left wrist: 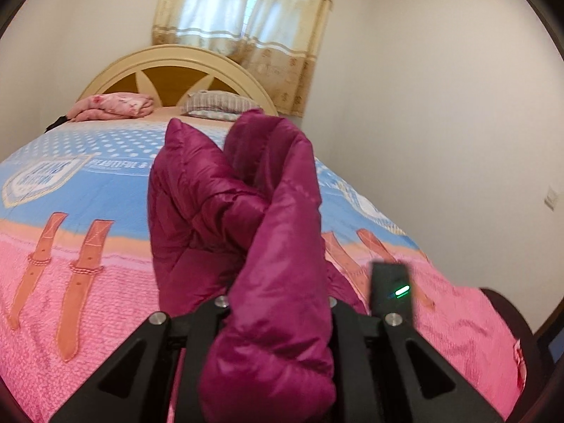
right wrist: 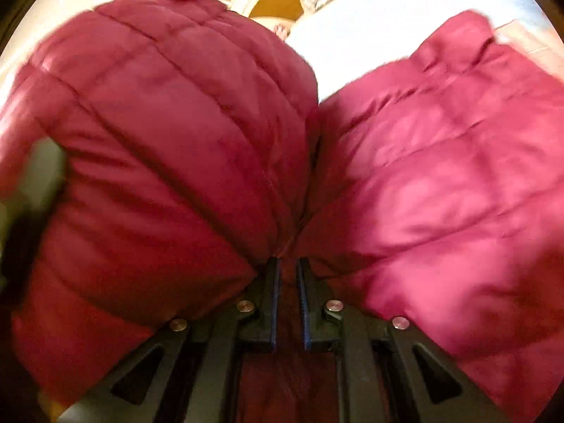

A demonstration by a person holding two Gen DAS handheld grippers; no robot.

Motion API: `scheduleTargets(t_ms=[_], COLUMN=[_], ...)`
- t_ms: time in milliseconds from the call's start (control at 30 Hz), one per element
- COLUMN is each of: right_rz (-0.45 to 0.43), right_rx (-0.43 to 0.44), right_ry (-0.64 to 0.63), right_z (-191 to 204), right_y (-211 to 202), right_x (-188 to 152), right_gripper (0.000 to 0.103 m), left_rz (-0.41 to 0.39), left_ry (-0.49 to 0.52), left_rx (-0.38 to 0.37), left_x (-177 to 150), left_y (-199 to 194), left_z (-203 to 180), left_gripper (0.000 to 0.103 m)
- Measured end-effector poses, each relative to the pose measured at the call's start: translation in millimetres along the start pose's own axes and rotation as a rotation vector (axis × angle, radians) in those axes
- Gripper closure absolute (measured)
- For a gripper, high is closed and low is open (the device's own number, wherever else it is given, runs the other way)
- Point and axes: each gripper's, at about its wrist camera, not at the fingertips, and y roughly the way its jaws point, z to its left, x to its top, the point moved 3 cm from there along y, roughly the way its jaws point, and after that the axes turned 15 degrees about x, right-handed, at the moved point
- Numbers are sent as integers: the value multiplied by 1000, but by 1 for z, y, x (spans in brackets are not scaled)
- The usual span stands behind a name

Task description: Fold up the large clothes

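A magenta quilted puffer jacket (left wrist: pixel 225 211) is held up over the bed (left wrist: pixel 88 253). My left gripper (left wrist: pixel 278 303) is shut on a fold of the jacket, which bulges over and hides its fingertips. In the right wrist view the jacket (right wrist: pixel 169 134) fills the frame, bunched in two puffy lobes. My right gripper (right wrist: pixel 288 264) is shut on the jacket fabric, its fingers (right wrist: pixel 273 282) close together with cloth pinched between them. The other gripper's black body with a green light (left wrist: pixel 391 289) shows to the right of the jacket in the left wrist view.
The bed has a pink and blue patterned cover. A cream arched headboard (left wrist: pixel 183 67), a folded pink blanket (left wrist: pixel 112 105) and a striped pillow (left wrist: pixel 215 104) are at the far end. White walls (left wrist: pixel 440 105) stand close on the right; curtains (left wrist: pixel 246 17) hang behind.
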Motion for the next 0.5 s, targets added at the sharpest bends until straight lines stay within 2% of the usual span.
scheduleTargets(t_ms=[100,167,333,500], right_rz=[-79,-123,-182,-230], right_rx=[25,2,-58,-101], right_ry=[19,9,-1,21], right_z=[-7,-11,-22,-36], right_y=[-42,-71,-112,-143], right_x=[0,-3,-14,-26], right_gripper=[92,92,92,91], left_rz=[26,40,73,97], left_ry=[37,81,233,343], left_rx=[-9,-5,43,70], left_x=[-10,-18,-49,-75], left_y=[8,14,30,40], left_z=[-17,-32,-78,-103], left_gripper=[86,86,86,86])
